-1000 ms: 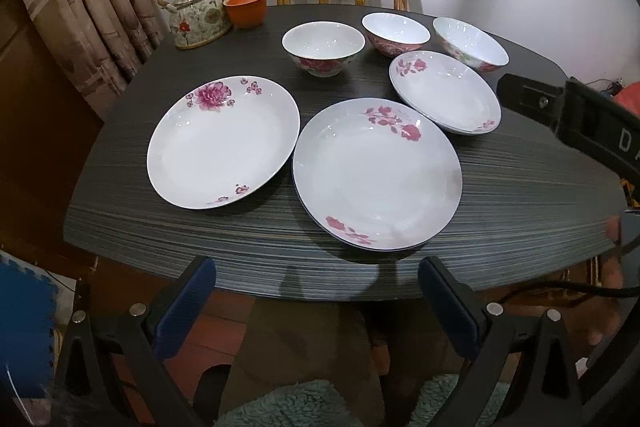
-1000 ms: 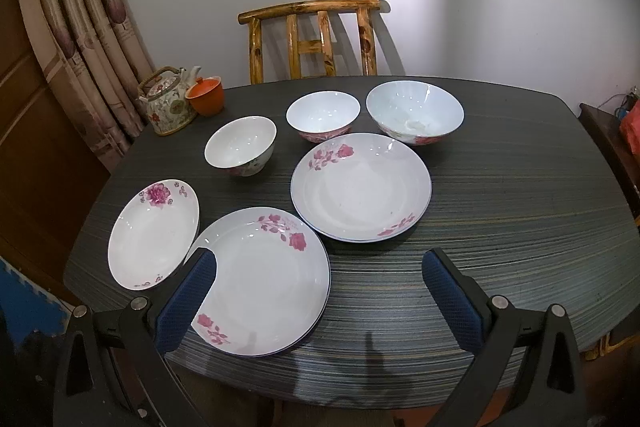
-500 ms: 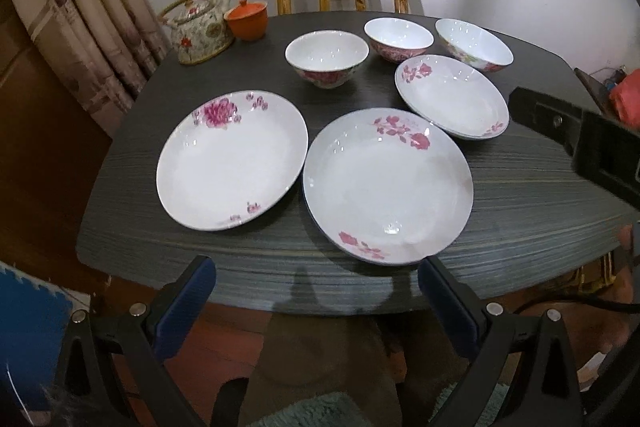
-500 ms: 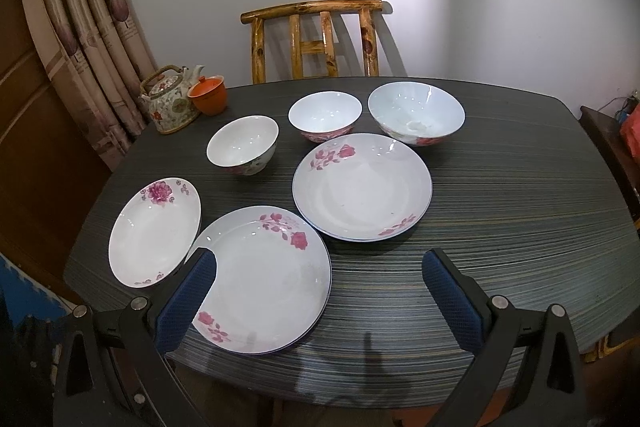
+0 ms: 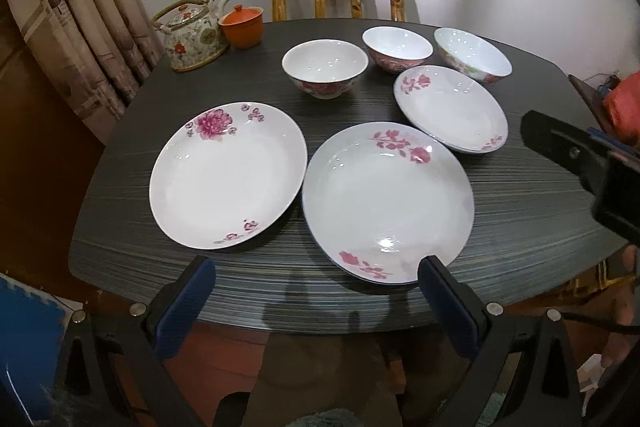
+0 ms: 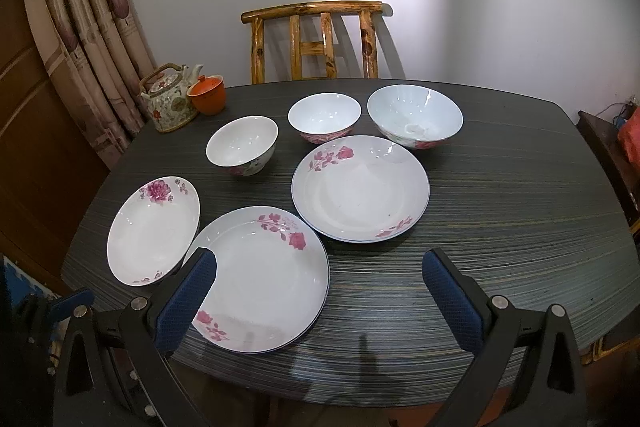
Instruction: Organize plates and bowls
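Observation:
Three white plates with pink flowers lie on the dark table (image 5: 520, 227): an oval plate (image 5: 228, 175) at left, a round plate (image 5: 388, 203) in the middle, another round plate (image 5: 450, 107) behind it to the right. Behind them stand three bowls: a small bowl (image 5: 325, 69), a second small bowl (image 5: 397, 49) and a wider bowl (image 5: 472, 61). My left gripper (image 5: 316, 291) hangs open over the table's near edge, its right finger at the middle plate's rim. My right gripper (image 6: 318, 297) is open above the near edge, over the middle plate (image 6: 260, 279).
A floral teapot (image 5: 192, 37) and an orange lidded cup (image 5: 241, 26) stand at the table's far left corner. A wooden chair (image 6: 316, 41) is behind the table, curtains (image 6: 80, 39) at left. The right gripper's body (image 5: 588, 167) juts in at the left view's right side.
The left gripper has moved forward toward the table, so the plates look larger and nearer its fingers. The right gripper has barely shifted. Nothing on the table moved.

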`<action>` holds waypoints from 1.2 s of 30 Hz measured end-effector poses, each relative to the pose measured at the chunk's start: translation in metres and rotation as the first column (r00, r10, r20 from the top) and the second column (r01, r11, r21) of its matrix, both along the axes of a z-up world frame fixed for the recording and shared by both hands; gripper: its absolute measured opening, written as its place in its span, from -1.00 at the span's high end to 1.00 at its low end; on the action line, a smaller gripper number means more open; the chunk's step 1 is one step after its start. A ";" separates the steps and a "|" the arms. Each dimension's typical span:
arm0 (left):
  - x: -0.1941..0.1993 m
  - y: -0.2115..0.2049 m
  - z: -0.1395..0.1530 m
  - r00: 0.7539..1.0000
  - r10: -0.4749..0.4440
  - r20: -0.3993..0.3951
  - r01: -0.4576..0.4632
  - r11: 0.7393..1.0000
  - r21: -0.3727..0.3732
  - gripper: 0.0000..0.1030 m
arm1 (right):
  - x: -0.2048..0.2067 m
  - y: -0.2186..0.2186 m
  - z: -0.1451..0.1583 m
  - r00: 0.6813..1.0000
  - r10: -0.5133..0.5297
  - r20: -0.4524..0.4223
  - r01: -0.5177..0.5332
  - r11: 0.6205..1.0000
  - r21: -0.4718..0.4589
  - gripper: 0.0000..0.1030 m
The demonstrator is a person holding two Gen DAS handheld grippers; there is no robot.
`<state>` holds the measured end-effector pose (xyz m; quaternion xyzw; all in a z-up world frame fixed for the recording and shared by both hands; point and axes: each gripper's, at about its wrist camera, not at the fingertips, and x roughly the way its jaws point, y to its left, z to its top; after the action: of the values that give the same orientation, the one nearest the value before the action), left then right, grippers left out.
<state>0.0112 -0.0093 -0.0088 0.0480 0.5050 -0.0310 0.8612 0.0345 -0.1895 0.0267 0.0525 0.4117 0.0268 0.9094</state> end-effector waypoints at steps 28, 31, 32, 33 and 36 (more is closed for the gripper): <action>0.006 0.016 -0.002 0.998 0.069 -0.011 -0.069 0.998 -0.002 -1.00 | -0.002 0.008 0.001 1.000 0.016 0.005 -0.016 1.000 -0.005 -0.99; 0.007 0.017 -0.002 0.997 0.072 -0.009 -0.072 0.997 -0.004 -1.00 | -0.002 0.009 0.001 1.000 0.018 0.006 -0.018 1.000 -0.006 -0.99; 0.007 0.017 -0.002 0.997 0.074 -0.008 -0.074 0.997 -0.003 -1.00 | -0.003 0.010 0.001 1.000 0.019 0.008 -0.019 1.000 -0.007 -0.99; 0.007 0.017 -0.002 0.997 0.076 -0.009 -0.076 0.997 -0.002 -1.00 | -0.003 0.010 0.001 1.000 0.021 0.008 -0.021 1.000 -0.009 -0.99; 0.007 0.019 -0.002 0.997 0.076 -0.009 -0.076 0.997 0.001 -1.00 | -0.004 0.011 0.000 1.000 0.024 0.008 -0.024 1.000 -0.001 -0.98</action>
<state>0.0182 0.0093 -0.0103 0.0291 0.5105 0.0017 0.8594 0.0309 -0.1782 0.0271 0.0469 0.4088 0.0378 0.9106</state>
